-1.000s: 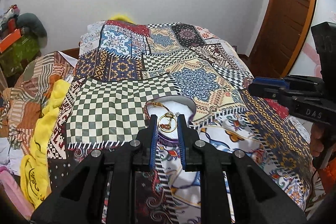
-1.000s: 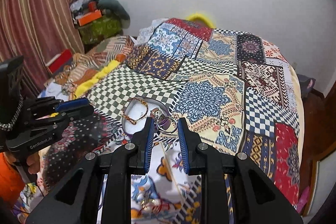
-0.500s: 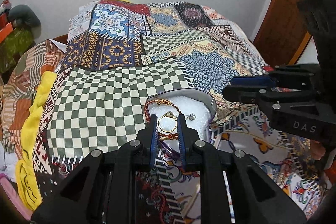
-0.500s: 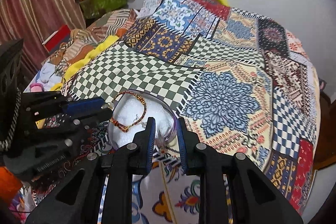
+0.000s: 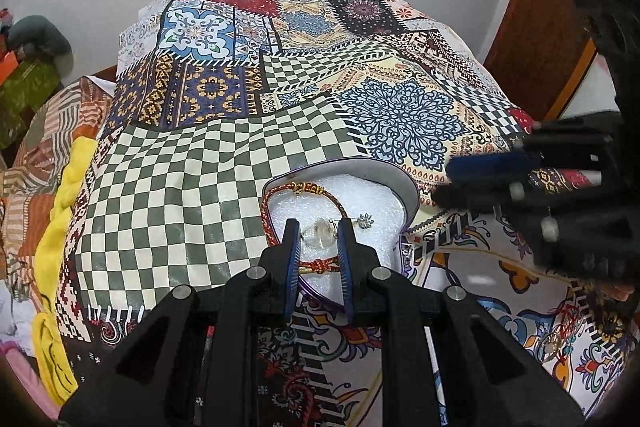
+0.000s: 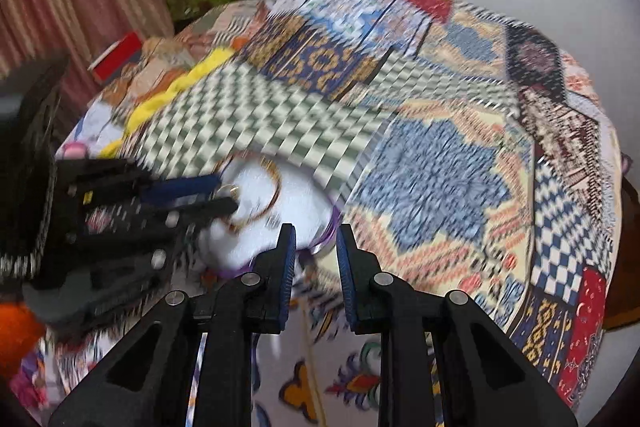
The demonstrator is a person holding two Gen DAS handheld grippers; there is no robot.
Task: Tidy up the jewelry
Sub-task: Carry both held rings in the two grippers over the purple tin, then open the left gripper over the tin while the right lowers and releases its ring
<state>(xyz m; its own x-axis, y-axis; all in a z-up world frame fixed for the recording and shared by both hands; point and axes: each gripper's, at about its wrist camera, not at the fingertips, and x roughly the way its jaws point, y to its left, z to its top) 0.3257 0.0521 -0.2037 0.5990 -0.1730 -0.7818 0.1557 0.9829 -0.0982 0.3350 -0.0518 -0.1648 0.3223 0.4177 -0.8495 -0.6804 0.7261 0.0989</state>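
In the left wrist view, the left gripper (image 5: 318, 239) points down at a white foam-lined tray (image 5: 404, 183) with a purple rim, which lies on the patchwork bedspread (image 5: 208, 187) of the bed. Its fingers (image 5: 291, 247) stand narrowly spread, with a gap between the blue pads and nothing pinched. Seen through that gap, a ring (image 5: 320, 233) lies on the foam; a red and gold cord bracelet (image 5: 276, 195) loops round it, and a small silver stud (image 5: 365, 221) sits just to the right of the bracelet. The right gripper (image 5: 452, 181) comes in from the right edge, its tips near the tray's right rim; from here one cannot tell how its fingers stand. In the right wrist view, which is smeared by motion blur, the right gripper's (image 6: 316, 245) own fingers (image 6: 289, 251) are narrowly spread and empty, with the tray's purple rim (image 6: 330, 227) showing between them, and the left gripper (image 6: 228, 197) reaches over the foam from the left beside the bracelet (image 6: 272, 195). The step in hand looks like a pick of the ring with the left gripper. To do it well, the fingers should straddle the ring alone, clear of the cord, come down until the pads reach the foam, and close gently so the ring does not skid or tip away. The right gripper could steady the tray by its rim, since the soft bed may let it shift.
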